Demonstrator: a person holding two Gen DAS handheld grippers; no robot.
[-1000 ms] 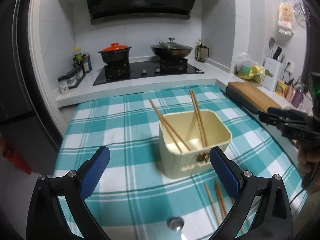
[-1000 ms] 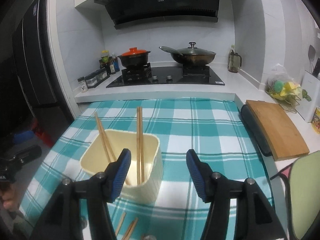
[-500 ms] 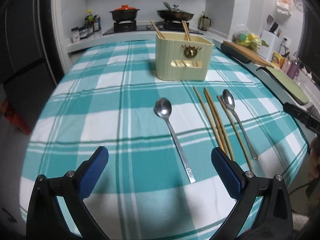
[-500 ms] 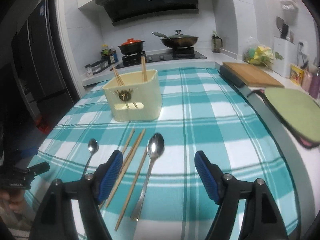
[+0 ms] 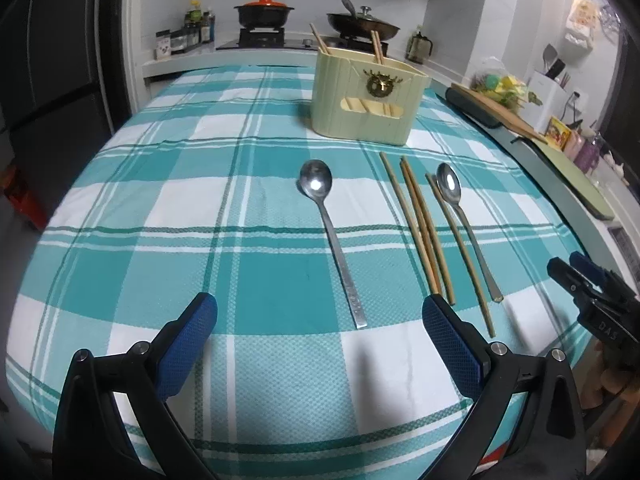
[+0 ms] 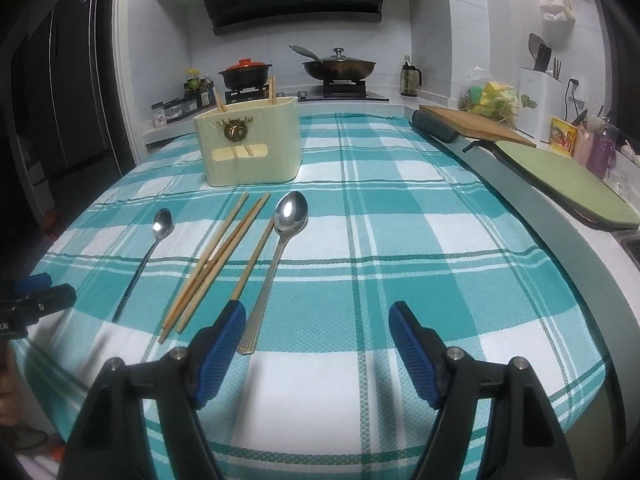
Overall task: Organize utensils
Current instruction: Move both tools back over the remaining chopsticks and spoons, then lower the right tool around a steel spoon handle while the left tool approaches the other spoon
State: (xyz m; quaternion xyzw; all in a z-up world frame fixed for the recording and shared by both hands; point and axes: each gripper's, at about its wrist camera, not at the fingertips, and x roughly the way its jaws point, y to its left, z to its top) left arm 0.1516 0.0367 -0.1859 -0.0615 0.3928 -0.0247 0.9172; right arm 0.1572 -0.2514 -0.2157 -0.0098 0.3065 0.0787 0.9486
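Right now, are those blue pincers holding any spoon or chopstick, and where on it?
Nothing is held: the left gripper and right gripper both gape empty above the checked cloth.

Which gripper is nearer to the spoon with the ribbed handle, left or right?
Right. The right gripper has its left pad just beside the handle end of the ribbed-handle spoon. The left gripper hovers in front of the other spoon, with the chopsticks in between.

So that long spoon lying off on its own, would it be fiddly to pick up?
Probably. The lone spoon looks like polished metal, so likely stiff but slippery. Its thin handle lies flat on the checked cloth, leaving little edge to pinch. The rounded bowl might let it rock if nudged.
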